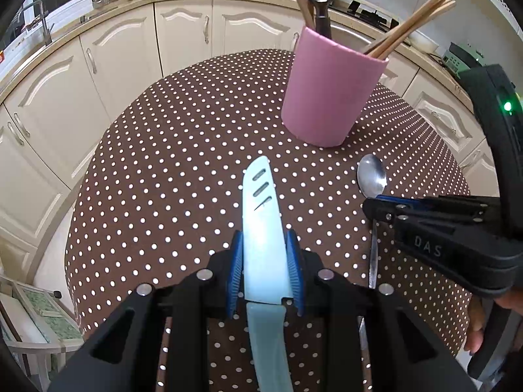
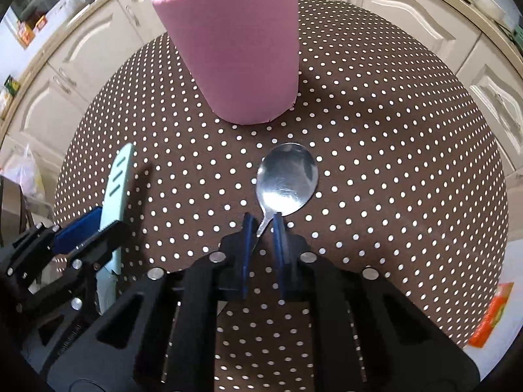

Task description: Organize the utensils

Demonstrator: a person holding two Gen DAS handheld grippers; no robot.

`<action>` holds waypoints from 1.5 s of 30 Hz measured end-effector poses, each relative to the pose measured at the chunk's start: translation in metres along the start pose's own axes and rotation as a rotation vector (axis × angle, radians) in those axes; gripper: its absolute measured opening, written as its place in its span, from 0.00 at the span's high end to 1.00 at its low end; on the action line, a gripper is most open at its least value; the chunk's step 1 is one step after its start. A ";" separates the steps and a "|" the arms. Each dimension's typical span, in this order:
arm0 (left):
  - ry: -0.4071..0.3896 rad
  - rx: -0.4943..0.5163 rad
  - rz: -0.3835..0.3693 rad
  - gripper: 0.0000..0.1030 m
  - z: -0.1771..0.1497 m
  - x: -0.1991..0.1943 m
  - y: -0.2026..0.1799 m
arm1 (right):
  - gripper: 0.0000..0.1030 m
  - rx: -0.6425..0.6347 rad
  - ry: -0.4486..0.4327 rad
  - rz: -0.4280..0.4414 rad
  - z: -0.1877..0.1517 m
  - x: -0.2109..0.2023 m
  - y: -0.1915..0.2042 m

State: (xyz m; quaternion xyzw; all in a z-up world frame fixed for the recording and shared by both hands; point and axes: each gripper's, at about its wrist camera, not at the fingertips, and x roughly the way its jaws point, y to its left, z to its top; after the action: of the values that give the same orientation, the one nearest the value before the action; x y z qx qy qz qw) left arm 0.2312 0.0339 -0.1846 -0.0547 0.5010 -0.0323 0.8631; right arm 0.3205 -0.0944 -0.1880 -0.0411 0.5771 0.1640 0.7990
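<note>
A pink utensil cup point(image 1: 330, 91) stands on the dotted brown table point(image 1: 163, 150) and holds wooden spoons and chopsticks point(image 1: 412, 26). My left gripper point(image 1: 264, 238) is shut on a light-blue sheathed knife point(image 1: 261, 215), tip pointing away, just above the table. It shows at the left of the right wrist view point(image 2: 116, 192). My right gripper point(image 2: 264, 222) is closed around the neck of a metal spoon point(image 2: 287, 176), which lies in front of the cup point(image 2: 232, 45). The spoon point(image 1: 371, 176) and right gripper point(image 1: 379, 207) show in the left wrist view.
Cream kitchen cabinets point(image 1: 108, 52) and a counter curve around behind the table. An orange packet point(image 2: 490, 317) lies off the table's right edge. A plastic bag point(image 2: 23, 170) sits at the left. A crate point(image 1: 36, 313) stands on the floor at lower left.
</note>
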 end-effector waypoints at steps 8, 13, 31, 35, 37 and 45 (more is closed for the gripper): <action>-0.010 0.000 -0.006 0.75 0.002 -0.005 0.000 | 0.96 -0.014 0.003 0.064 -0.008 -0.005 -0.010; -0.029 -0.003 -0.021 0.75 0.002 -0.011 -0.001 | 0.96 -0.013 -0.026 0.091 -0.023 -0.014 -0.020; -0.258 0.058 -0.075 0.75 0.001 -0.068 -0.025 | 0.96 0.012 -0.430 0.229 -0.075 -0.117 -0.041; -0.317 0.078 -0.087 0.75 0.000 -0.081 -0.034 | 0.96 0.016 -0.495 0.261 -0.076 -0.129 -0.040; -0.337 0.074 -0.104 0.76 0.000 -0.086 -0.036 | 0.98 0.016 -0.524 0.266 -0.076 -0.133 -0.039; -0.344 0.072 -0.106 0.76 0.002 -0.090 -0.035 | 0.98 0.005 -0.542 0.270 -0.074 -0.141 -0.036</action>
State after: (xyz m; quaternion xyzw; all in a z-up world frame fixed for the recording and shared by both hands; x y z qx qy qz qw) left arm 0.1882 0.0088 -0.1022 -0.0548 0.3407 -0.0857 0.9346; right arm 0.2248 -0.1778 -0.0846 0.0830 0.3436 0.2723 0.8949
